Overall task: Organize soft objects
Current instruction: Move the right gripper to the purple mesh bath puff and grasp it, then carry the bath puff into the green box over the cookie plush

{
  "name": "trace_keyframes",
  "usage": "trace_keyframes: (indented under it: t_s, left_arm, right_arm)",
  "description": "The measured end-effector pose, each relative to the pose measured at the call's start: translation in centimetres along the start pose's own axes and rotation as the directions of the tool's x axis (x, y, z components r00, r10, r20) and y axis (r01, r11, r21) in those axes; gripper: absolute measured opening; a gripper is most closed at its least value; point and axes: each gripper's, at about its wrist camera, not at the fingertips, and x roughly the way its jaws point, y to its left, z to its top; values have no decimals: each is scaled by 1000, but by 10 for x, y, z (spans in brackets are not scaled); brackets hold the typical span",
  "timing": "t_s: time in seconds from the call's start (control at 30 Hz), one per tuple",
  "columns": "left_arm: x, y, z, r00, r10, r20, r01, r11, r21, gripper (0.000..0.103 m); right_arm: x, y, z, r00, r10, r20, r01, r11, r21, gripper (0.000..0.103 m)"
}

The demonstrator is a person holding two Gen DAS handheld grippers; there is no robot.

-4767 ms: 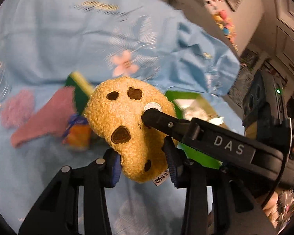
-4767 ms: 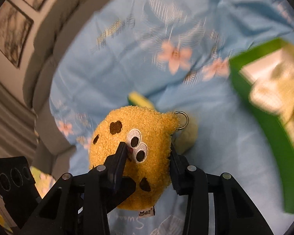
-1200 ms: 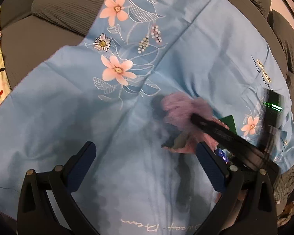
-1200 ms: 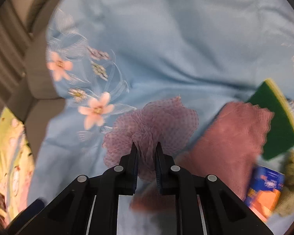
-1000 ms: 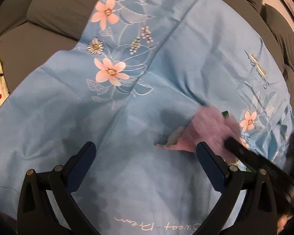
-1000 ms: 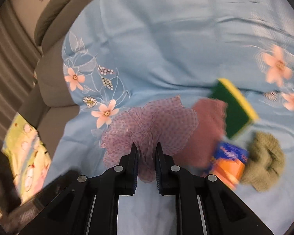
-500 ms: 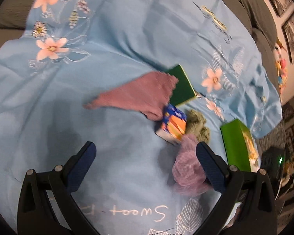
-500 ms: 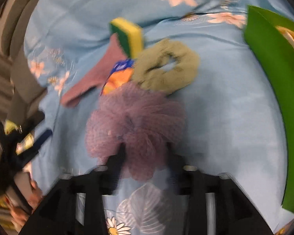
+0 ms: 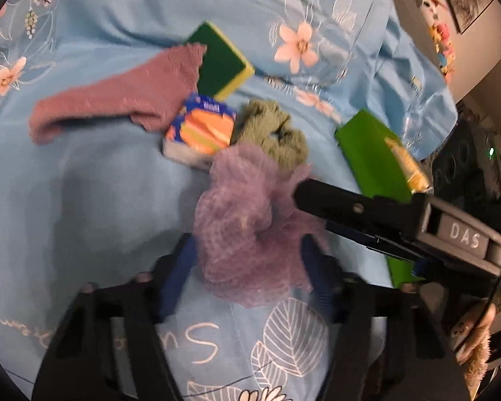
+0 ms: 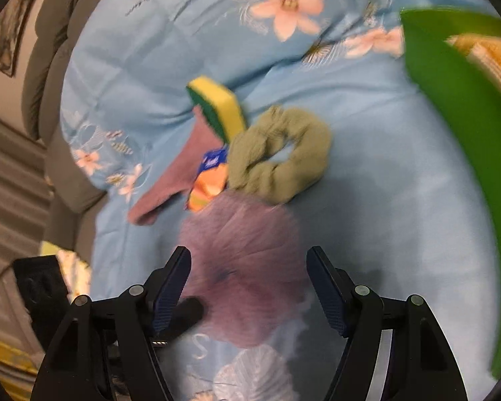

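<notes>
A purple mesh pouf (image 9: 237, 214) lies on the blue floral sheet (image 9: 83, 200), just in front of an olive scrunchie (image 9: 270, 133). My left gripper (image 9: 247, 247) straddles the pouf; its jaws are closing and both blue pads touch the pouf's sides. My right gripper (image 10: 247, 260) also straddles the pouf (image 10: 243, 250), but its jaws are opening and stand wide, with the pads off the mesh. In the left wrist view one black finger of the right gripper (image 9: 334, 200) reaches in from the right onto the pouf's top edge.
Behind the pouf lie a blue-orange tissue pack (image 9: 200, 130), a mauve cloth (image 9: 117, 93) and a green-yellow sponge (image 9: 222, 63). A green box (image 9: 370, 153) holding a yellow plush (image 9: 407, 163) stands to the right. A grey sofa (image 10: 50, 67) borders the sheet.
The right gripper carried the pouf across the sheet to beside the scrunchie and let go of it. The left gripper swung over and closed its wide jaws in around the pouf.
</notes>
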Motion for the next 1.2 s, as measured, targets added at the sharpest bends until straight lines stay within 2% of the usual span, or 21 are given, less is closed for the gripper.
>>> trace_keyframes:
  t_s: [0.07,0.13,0.17,0.23,0.3,0.4,0.5,0.63,0.8,0.9,1.03,1.2]
  left_arm:
    - [11,-1,-3,1000,19,-21,-19,1000,11,28]
    - [15,-2,-4,1000,15,-27,-15,1000,23,25]
    - [16,-5,-5,1000,8,-13,-7,999,42,23]
    - [16,-8,-4,1000,29,0,-29,997,65,21]
    - [13,-14,-2,999,41,25,-43,995,89,17]
    - [6,-30,3,995,64,76,-73,989,130,17]
    - [1,-51,12,989,74,124,-94,982,166,17]
    - [-3,-86,28,984,44,172,-82,972,222,17]
    - [3,-141,47,979,-15,205,-49,952,302,18]
    - [17,-179,54,982,-47,181,-21,933,359,21]
    - [38,-227,60,982,-66,178,-24,888,458,21]
    - [66,-260,66,986,-119,117,45,863,503,20]
  right_arm:
    - [10,-1,-2,999,-39,-26,40,999,16,62]
    - [18,-5,-4,997,-73,-40,75,997,28,46]
    - [18,-5,-5,997,-75,-30,76,997,25,44]
    - [18,-2,-6,998,-51,-35,52,998,24,31]
    - [18,0,-6,998,10,-55,-8,1000,30,24]
    - [4,3,-4,1000,2,-2,-2,1000,8,23]
    - [-17,-1,5,997,41,58,-42,999,17,23]
    - [-49,-16,19,986,56,156,-63,997,40,23]
    - [-105,-43,33,947,30,321,-58,995,79,23]
    - [-137,-64,41,905,-58,422,5,992,126,23]
    - [-170,-99,46,864,-64,499,-53,975,218,23]
    - [-198,-129,46,813,-196,549,21,951,309,23]
